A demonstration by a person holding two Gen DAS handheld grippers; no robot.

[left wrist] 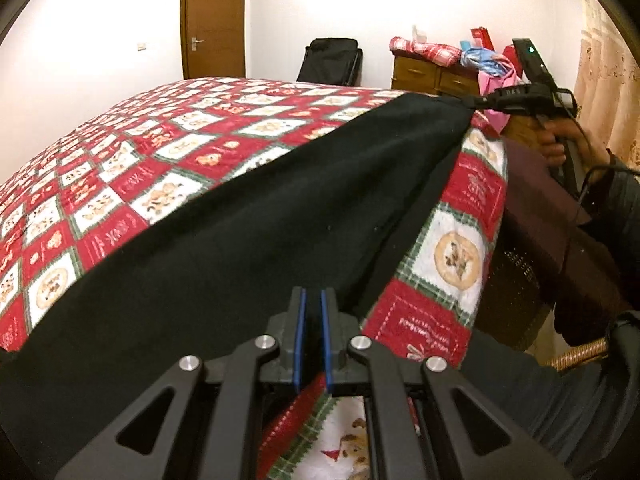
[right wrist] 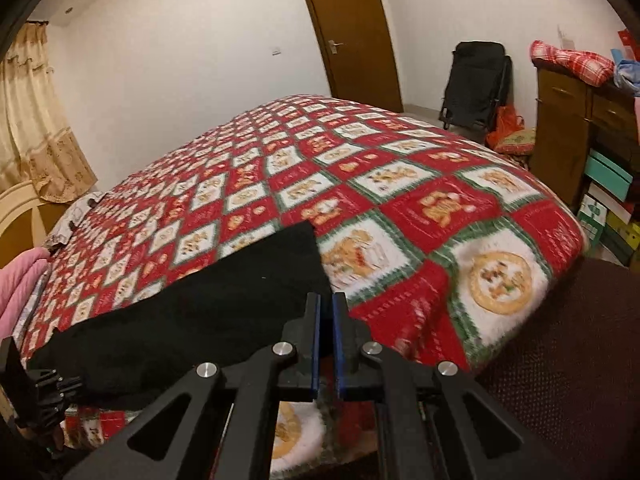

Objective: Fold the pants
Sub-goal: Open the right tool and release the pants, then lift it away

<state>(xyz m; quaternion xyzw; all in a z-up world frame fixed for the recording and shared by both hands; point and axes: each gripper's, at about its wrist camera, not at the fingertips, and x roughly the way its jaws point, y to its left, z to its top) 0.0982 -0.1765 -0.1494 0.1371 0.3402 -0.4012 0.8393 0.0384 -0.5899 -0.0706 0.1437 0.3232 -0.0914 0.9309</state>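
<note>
Black pants (left wrist: pixel 248 236) lie stretched along the near edge of a bed with a red, white and green quilt (left wrist: pixel 132 168). My left gripper (left wrist: pixel 313 300) is shut on the pants' near edge at one end. In the left wrist view my right gripper (left wrist: pixel 478 101) shows at the far end, pinching the pants' corner. In the right wrist view the pants (right wrist: pixel 192 316) run to the left, and my right gripper (right wrist: pixel 327 304) is shut on their edge. The left gripper (right wrist: pixel 66 386) shows at the lower left, on the pants' other end.
A wooden dresser (right wrist: pixel 560 120) with piled cloth stands right of the bed. Stacked boxes (right wrist: pixel 608 208), a black folded chair (right wrist: pixel 476 84) and a brown door (right wrist: pixel 352 36) are beyond. A curtain (right wrist: pixel 36 120) hangs at left. A dark chair (right wrist: pixel 560 360) is close at right.
</note>
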